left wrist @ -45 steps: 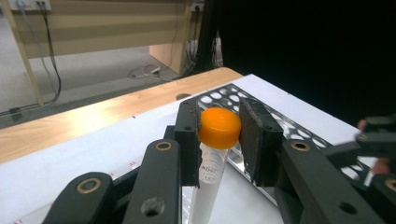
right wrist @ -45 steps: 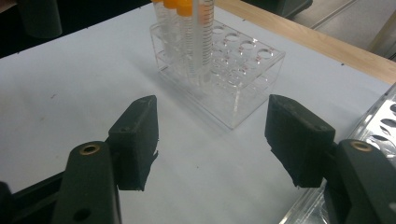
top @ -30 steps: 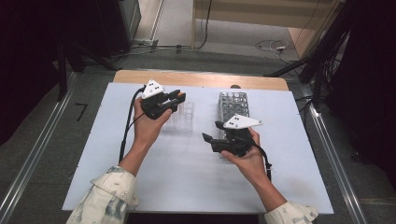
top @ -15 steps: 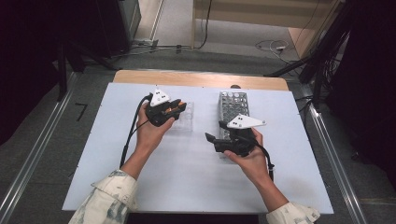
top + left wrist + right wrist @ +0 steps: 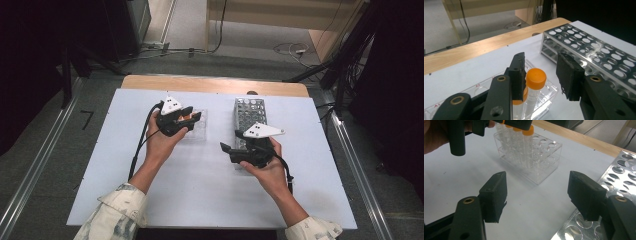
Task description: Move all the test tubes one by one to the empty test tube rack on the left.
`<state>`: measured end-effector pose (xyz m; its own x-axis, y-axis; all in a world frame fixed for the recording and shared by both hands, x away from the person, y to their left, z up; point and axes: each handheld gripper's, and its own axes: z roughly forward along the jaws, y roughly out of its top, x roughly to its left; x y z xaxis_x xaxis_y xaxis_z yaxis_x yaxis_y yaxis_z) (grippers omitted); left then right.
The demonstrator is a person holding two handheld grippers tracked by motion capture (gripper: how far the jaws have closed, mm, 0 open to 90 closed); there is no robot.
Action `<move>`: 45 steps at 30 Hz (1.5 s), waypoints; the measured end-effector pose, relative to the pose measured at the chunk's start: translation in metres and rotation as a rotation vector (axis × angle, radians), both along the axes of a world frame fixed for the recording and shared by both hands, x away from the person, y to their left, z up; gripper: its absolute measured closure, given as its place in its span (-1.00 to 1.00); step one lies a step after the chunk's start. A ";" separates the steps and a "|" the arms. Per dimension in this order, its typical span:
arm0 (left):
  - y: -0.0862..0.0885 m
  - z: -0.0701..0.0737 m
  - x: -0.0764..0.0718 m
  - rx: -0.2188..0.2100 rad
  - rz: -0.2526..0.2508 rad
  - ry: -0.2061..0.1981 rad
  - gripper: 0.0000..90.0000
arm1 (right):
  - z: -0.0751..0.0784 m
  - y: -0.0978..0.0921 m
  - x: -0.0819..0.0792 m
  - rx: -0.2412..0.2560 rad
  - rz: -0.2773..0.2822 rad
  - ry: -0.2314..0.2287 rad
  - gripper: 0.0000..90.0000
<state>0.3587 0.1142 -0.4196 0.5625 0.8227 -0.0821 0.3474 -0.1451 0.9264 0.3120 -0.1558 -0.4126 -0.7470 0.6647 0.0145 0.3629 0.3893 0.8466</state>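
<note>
left gripper (image 5: 541,77) is over the clear rack (image 5: 196,131), jaws wide, straddling the end tube (image 5: 534,93) with the orange cap; the left pad looks just beside the cap, the right pad well apart from it. nothing gripped yet. right gripper (image 5: 537,195) hangs above the near end of the metal rack (image 5: 250,120), jaws wide and empty, pointed toward the clear rack.

step in hand, as i read it: take the end tube out of the clear rack. to do it well i would centre the cap between the pads first, since it sits off toward the left pad, then close on the cap or just under it and lift straight up until the tube clears the rack. a second capped tube (image 5: 518,106) stands touching or nearly touching behind the left pad, so a tilted pull could drag it or tip the light rack.

room: the clear rack sits mid-desk toward the far edge, left of the metal rack, with bare desk (image 5: 200,190) between them and a wide bare stretch to the near edge. the metal rack runs toward the far right corner, holes open as far as i can see
</note>
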 end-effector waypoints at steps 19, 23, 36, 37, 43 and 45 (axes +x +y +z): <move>0.010 0.003 -0.031 -0.065 -0.022 0.022 -0.07 | -0.002 -0.019 0.003 0.008 -0.059 0.000 -0.33; 0.013 0.006 -0.038 -0.076 -0.027 0.027 -0.15 | -0.003 -0.026 0.003 0.008 -0.078 0.001 -0.33; 0.019 0.004 -0.049 -0.071 -0.030 0.036 -0.20 | -0.006 -0.040 0.002 0.005 -0.110 0.005 -0.35; 0.019 0.003 -0.049 -0.071 -0.031 0.036 -0.21 | -0.006 -0.041 0.002 0.006 -0.113 0.006 -0.35; 0.022 0.001 -0.053 -0.095 -0.041 0.062 -0.22 | -0.006 -0.049 0.000 0.007 -0.127 0.005 -0.35; 0.022 0.001 -0.056 -0.085 -0.040 0.059 -0.22 | -0.006 -0.051 0.000 0.008 -0.131 0.004 -0.35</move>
<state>0.3030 0.1366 -0.4189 0.5865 0.7886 -0.1849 0.3976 -0.0814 0.9140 0.3119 -0.2064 -0.4188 -0.6536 0.7565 0.0233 0.4136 0.3312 0.8481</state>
